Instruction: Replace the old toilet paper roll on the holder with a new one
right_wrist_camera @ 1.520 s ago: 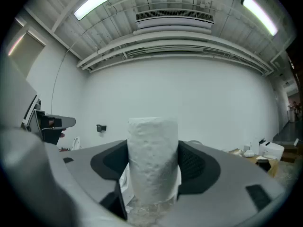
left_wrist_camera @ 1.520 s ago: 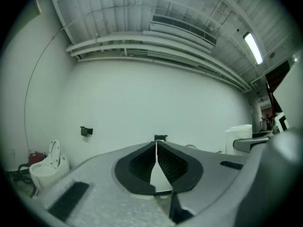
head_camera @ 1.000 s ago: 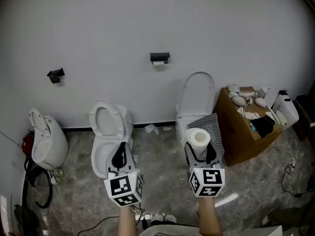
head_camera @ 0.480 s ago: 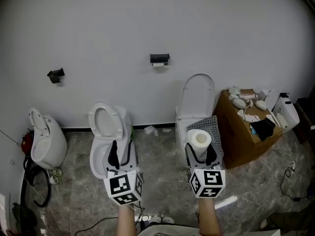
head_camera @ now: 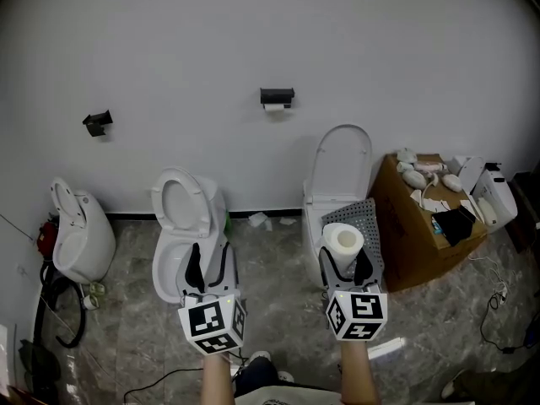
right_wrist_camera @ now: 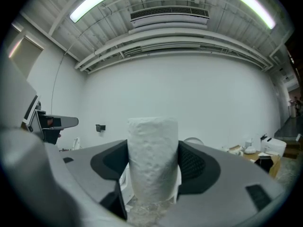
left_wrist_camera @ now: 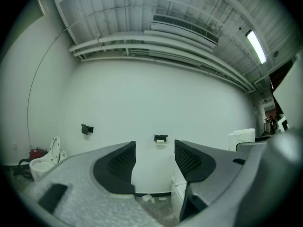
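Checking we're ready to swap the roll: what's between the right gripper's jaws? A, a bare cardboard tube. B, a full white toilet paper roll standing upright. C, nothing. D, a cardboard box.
B: in the right gripper view, the jaws of the right gripper press on both sides of a full white toilet paper roll, which stands upright.

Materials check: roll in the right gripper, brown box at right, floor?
Roll: soft white tissue paper, matte, dimpled surface.
Box: likely cardboard, plain brown, matte, open top.
Floor: polished stone or marble-look tile, grey veining with glossy reflections; can't tell which.
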Demonstrator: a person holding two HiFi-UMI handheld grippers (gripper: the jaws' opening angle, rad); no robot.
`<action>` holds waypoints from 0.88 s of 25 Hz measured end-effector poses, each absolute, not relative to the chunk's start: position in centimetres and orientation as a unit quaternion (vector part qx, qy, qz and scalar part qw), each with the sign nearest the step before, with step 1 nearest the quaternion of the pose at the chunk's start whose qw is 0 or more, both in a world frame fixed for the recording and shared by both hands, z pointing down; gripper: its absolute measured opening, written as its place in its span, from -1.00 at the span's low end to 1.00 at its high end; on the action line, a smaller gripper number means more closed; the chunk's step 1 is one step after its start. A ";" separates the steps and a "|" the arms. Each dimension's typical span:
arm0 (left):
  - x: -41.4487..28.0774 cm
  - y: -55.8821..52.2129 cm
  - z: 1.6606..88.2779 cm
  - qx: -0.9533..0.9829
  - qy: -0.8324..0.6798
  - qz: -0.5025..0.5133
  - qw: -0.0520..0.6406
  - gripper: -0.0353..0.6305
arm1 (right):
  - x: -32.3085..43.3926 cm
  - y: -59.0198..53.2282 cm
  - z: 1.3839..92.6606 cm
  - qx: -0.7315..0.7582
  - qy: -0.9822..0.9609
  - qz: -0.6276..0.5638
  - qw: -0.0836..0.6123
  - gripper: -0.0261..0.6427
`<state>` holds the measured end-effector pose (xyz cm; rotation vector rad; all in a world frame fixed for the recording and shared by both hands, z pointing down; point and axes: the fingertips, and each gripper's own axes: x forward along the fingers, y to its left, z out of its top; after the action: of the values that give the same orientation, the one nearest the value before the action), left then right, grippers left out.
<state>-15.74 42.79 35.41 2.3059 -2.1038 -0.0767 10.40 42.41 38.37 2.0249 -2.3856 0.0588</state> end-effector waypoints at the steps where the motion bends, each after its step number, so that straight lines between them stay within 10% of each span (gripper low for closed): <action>1: -15.7 42.5 35.5 0.738 -0.674 -0.023 0.009 -0.18 | 10.5 42.1 38.5 0.647 -0.762 0.020 0.006 -0.02; 22: -16.7 24.6 35.3 0.751 -0.660 -0.019 0.001 -0.18 | 9.3 24.6 38.7 0.656 -0.754 0.024 0.006 -0.02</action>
<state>-16.75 24.56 35.34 2.3594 -2.0711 -0.0582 9.31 24.56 38.73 2.0544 -2.3608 0.0736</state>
